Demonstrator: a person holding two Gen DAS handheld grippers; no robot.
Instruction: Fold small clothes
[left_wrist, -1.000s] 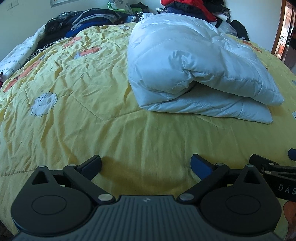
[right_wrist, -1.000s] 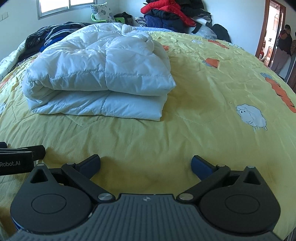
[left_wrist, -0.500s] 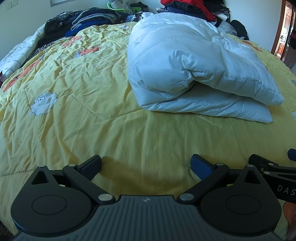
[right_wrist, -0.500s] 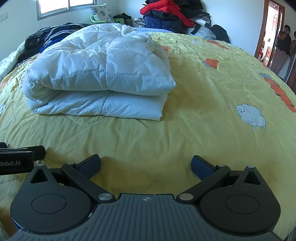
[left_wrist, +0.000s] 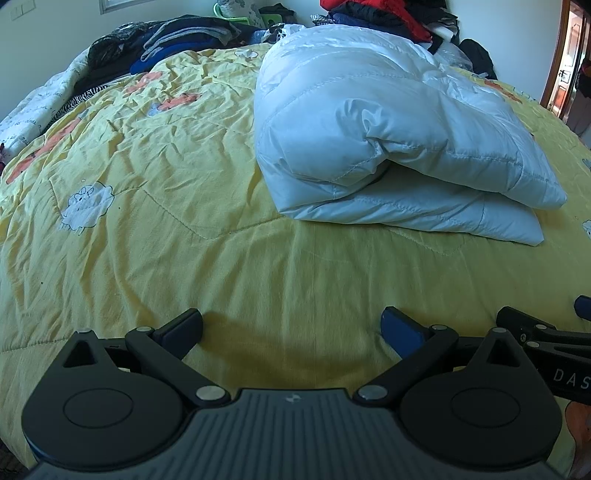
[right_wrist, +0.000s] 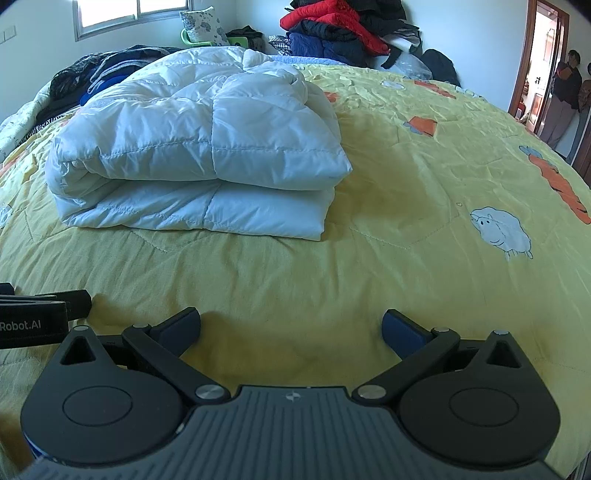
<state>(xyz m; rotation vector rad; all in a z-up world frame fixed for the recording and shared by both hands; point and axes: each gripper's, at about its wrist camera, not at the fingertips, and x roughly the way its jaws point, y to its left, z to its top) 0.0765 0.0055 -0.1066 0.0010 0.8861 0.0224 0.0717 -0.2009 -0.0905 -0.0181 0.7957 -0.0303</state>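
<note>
White quilted puffy garment (right_wrist: 199, 147), likely a down jacket, is seen lying folded over on itself on the yellow bedspread (left_wrist: 177, 206), toward the far middle of the bed. In the left wrist view it sits far and right; in the right wrist view, far and left. Top layer is doubled over the lower one, edges roughly aligned at the near side.

Left gripper (left_wrist: 291, 326) is held low over bare bedspread at the near edge, fingers spread wide, nothing grasped. Right gripper (right_wrist: 291, 326) likewise: fingers released, empty, just beside the left one. Both are well apart from the garment.

Step judged: fold on this piece appears finished, or paused between folds. Next move would call for either a reach forward to tidy or halve the bundle, or a fresh piece to be fetched.

A pile of dark and red clothes (right_wrist: 332, 29) is noted at the far edge. People (right_wrist: 565, 96) are seen standing in the doorway, far right.
</note>
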